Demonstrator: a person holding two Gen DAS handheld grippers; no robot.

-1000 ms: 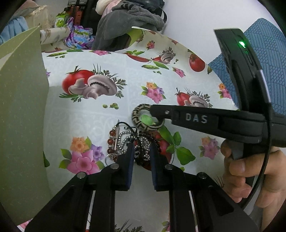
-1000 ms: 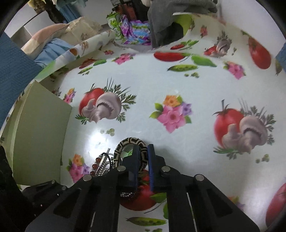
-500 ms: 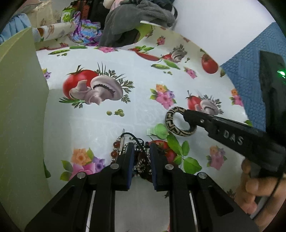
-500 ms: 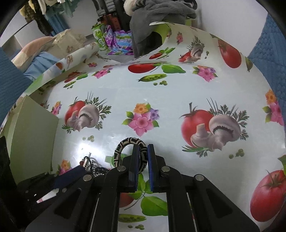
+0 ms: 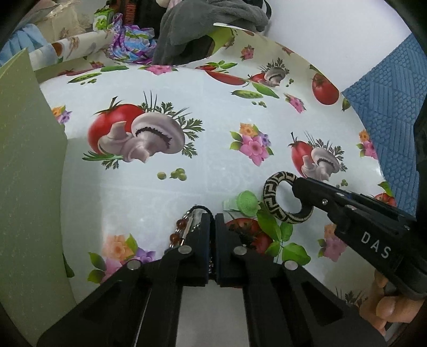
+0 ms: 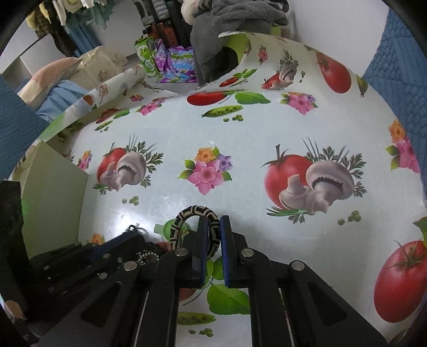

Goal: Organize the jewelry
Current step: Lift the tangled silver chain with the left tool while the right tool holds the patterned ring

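My right gripper [image 6: 213,223] is shut on a black-and-cream patterned bangle [image 6: 192,213] and holds it just above the tablecloth; the bangle also shows in the left wrist view [image 5: 277,197], in the right gripper [image 5: 300,188]. My left gripper [image 5: 212,217] is shut on a tangle of bead and chain necklaces [image 5: 184,229] lying on the cloth, brown beads and silver chain poking out at its left. The chain also shows in the right wrist view [image 6: 146,256].
The vegetable-print tablecloth [image 5: 213,133] covers the table. A pale green box [image 5: 26,173] stands at the left edge, also in the right wrist view [image 6: 53,197]. Grey clothing [image 5: 208,24] and bags pile at the back. A blue quilted surface [image 5: 387,88] lies at right.
My right gripper lifted the bangle off the necklace pile and carried it right. My left gripper closed from a gap around the necklaces to shut on them.
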